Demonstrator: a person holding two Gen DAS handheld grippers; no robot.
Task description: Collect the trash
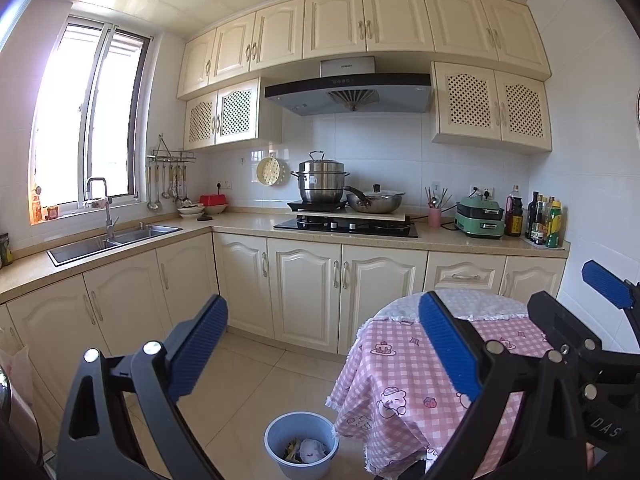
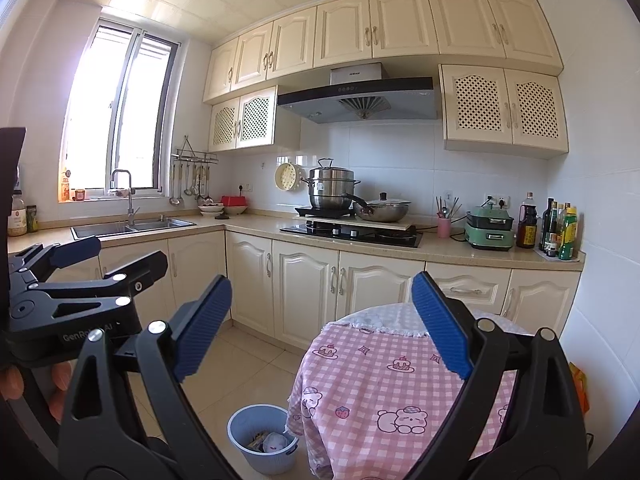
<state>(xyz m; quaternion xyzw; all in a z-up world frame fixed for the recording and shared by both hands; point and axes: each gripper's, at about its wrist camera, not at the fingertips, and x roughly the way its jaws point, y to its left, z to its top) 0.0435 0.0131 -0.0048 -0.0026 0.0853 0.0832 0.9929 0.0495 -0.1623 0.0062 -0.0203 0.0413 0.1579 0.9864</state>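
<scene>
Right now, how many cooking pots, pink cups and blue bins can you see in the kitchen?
Pots: 2, the steamer and the wok
Pink cups: 1, the cup
Blue bins: 1, the bin
Total: 4

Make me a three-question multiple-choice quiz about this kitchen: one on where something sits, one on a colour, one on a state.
1. Where is the pale blue plastic trash bin?
A. on the floor beside the round table with the pink checked cloth
B. in the sink
C. on the stove

2. What colour are the gripper finger pads?
A. red
B. blue
C. white

3. The left gripper and right gripper are:
A. holding trash
B. shut
C. open, empty

Answers: 1 A, it stands on floor tiles by the cloth's edge. 2 B, ribbed blue pads. 3 C, fingers wide apart, nothing between.
</scene>
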